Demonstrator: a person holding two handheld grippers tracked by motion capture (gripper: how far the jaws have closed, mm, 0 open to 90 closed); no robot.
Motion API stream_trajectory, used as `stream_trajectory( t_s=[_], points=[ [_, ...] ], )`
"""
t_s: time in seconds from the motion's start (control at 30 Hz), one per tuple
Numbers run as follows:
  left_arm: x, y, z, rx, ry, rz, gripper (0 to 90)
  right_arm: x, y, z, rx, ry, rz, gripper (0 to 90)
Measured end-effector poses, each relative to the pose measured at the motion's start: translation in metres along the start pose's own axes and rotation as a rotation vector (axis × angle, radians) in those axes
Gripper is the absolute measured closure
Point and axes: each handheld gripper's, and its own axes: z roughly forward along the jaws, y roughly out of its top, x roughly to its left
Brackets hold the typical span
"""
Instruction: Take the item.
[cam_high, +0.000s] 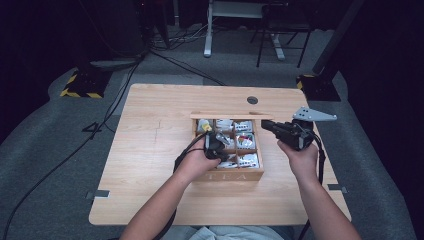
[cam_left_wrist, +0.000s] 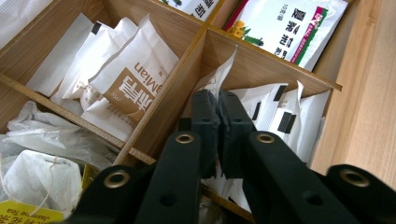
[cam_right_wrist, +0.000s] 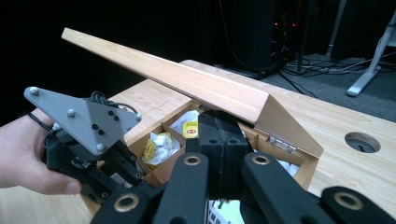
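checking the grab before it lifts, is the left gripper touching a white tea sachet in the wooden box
Touching. The left gripper view shows the left gripper with its jaws closed on the edge of a white tea sachet in the wooden tea box.

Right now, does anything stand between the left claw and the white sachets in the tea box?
Nothing visible does. The lid is open, and the left claw is down inside a compartment, shut on a white sachet. The wooden divider stands beside it, not in its path.

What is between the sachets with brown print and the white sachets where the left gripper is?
A thin wooden divider of the tea box, seen in the left gripper view; the left gripper is shut on a white sachet beside it.
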Motion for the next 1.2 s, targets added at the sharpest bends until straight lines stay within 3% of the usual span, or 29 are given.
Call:
stream_trajectory(
  t_s=[0.13, 0.3, 0.77, 0.97, 1.2],
  points=[
    [0.002, -0.001, -0.003, -0.018, -0.012, 0.023, 88.8, 0.0, 0.0, 0.0, 0.001, 0.0, -0.001, 89.9],
    [0.001, -0.001, -0.008, -0.054, -0.032, 0.015, 89.5, 0.0, 0.0, 0.0, 0.003, -0.002, -0.002, 89.9],
    [0.0, 0.0, -0.03, -0.122, -0.026, 0.027, 89.8, 0.001, 0.0, 0.0, 0.001, -0.001, 0.002, 89.9],
    [-0.002, -0.001, -0.045, -0.181, -0.046, 0.018, 89.8, 0.001, 0.0, 0.0, 0.001, -0.001, 0.002, 89.9],
    [-0.01, -0.002, -0.062, -0.221, -0.049, 0.039, 89.8, 0.0, 0.0, 0.0, 0.0, 0.003, 0.006, 89.9]
  ],
)
